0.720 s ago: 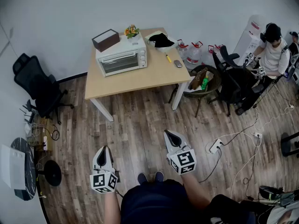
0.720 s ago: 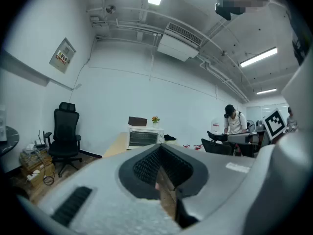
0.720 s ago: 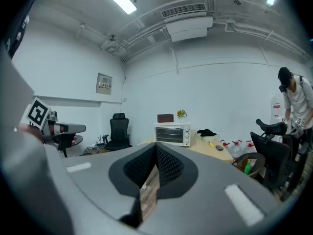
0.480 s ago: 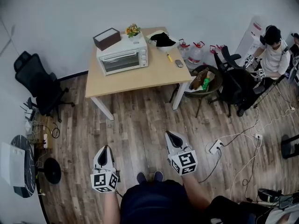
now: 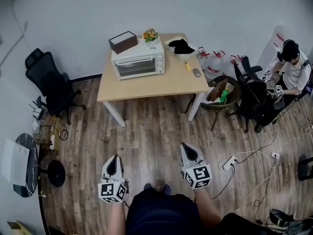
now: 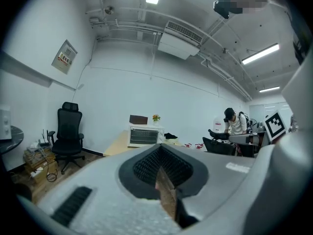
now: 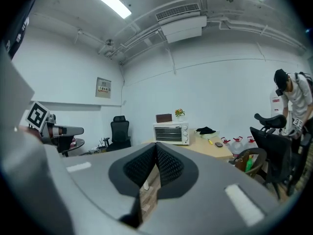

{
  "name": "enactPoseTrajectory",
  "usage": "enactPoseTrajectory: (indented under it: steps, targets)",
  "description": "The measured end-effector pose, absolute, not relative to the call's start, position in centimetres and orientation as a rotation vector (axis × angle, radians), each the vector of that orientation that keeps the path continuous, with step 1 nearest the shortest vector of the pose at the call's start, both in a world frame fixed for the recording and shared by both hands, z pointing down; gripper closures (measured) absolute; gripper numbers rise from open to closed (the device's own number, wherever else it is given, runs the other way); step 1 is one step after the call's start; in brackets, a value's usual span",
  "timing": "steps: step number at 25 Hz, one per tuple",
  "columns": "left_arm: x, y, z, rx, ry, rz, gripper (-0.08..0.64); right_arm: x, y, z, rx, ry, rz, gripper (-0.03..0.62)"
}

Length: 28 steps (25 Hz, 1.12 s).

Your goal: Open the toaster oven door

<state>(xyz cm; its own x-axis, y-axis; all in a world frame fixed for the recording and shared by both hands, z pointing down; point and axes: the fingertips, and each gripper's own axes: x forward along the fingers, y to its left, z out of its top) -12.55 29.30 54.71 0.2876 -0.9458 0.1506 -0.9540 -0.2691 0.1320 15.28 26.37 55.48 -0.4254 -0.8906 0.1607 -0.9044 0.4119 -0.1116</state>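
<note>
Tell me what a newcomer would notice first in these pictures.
The white toaster oven stands out, door shut, at the back of the wooden table. Close to the camera, the left gripper and right gripper hang over the plank floor, jaws together and empty, far from the table. A seated person works at the right edge.

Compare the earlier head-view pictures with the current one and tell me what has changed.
The head camera shifted slightly: the table and the toaster oven now sit a little further right in the picture. The left gripper and right gripper show slightly lower and further right. Nothing was taken hold of or let go. The oven door stays shut, and both grippers remain far from it, jaws together and empty.
</note>
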Motion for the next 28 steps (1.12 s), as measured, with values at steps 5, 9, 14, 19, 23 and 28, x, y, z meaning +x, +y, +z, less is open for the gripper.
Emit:
enactPoseTrajectory:
  steps: [5,9,14,19,23,28]
  targets:
    - [-12.6,29.3,54.9,2.344,-1.772,0.060,0.563,15.6,25.6,55.7,1.656,-2.587,0.309,0.591]
    - [-12.9,28.0,54.8,2.342,-1.789,0.047,0.563,15.7,24.2,55.7,1.649,-2.593,0.306,0.592]
    - [-13.4,25.4,54.9,2.343,-1.807,0.025,0.563,15.7,22.0,56.0,1.643,-2.583,0.269,0.595]
    - [-14.2,22.1,54.5,2.351,-1.813,-0.003,0.563,14.9,19.2,55.6,1.635,-2.586,0.240,0.595]
    - [-14.3,20.0,54.7,2.355,-1.808,-0.007,0.563,14.5,16.9,55.4,1.631,-2.592,0.230,0.595]
    - [-14.2,17.8,54.9,2.365,-1.774,-0.018,0.563,13.8,14.7,55.6,1.602,-2.605,0.239,0.595]
